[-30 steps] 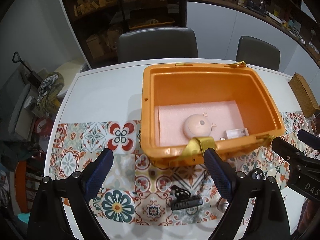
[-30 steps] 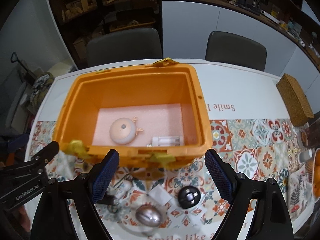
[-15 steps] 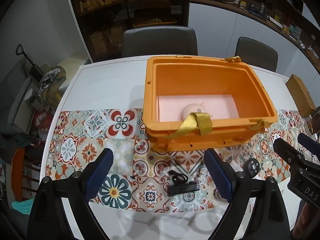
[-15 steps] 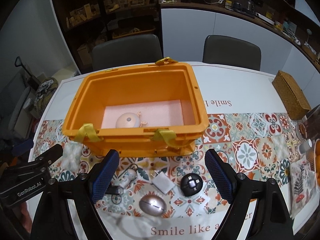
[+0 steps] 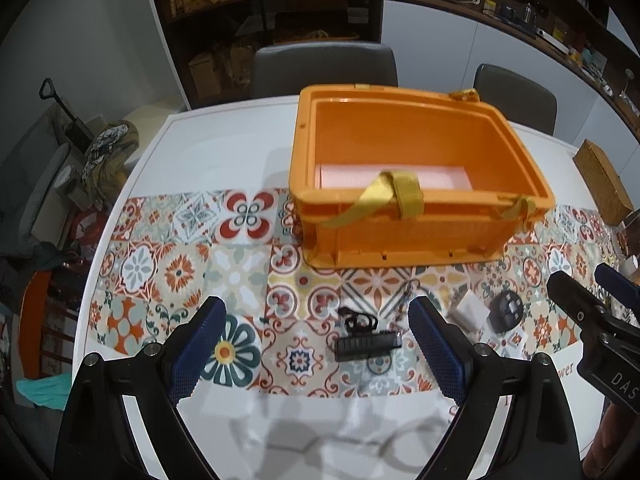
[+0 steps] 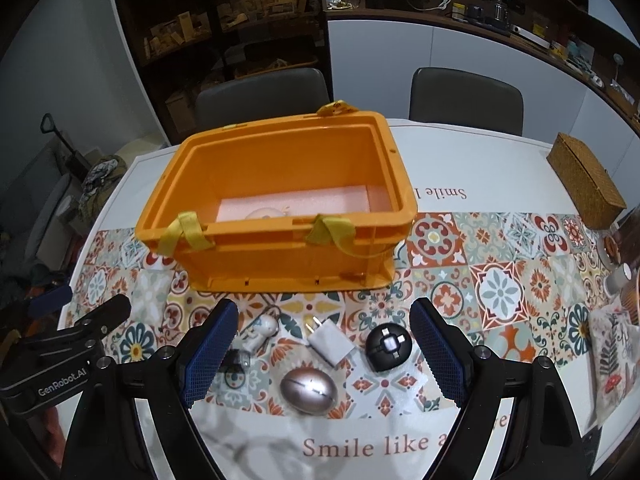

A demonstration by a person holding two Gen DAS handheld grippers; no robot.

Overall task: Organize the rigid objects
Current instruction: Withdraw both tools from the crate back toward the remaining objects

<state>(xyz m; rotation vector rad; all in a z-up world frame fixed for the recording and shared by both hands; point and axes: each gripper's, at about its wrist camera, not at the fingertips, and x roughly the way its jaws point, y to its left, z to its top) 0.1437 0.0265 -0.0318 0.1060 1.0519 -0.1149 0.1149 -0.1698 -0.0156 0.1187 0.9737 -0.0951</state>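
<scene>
Peeking above the orange crate (image 6: pixel 280 264) wall, a half-hidden round toy (image 6: pixel 266 213).

Left tongs (image 5: pixel 316 340) and right tongs (image 6: pixel 324 344) both gape empty, angled downward

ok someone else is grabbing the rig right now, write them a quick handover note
Left gripper: open, empty, above the table in front of the orange crate.
Right gripper: open, empty, over the loose items.
Done: a round pale toy lies on the pink foam in the crate; the near wall hides the rest of the floor.
Left on the patterned runner: black clip-like gadget, white figurine, white plug adapter, black ball, silver egg.
Nothing is gripped yet; these look like the next pieces to load.
</scene>
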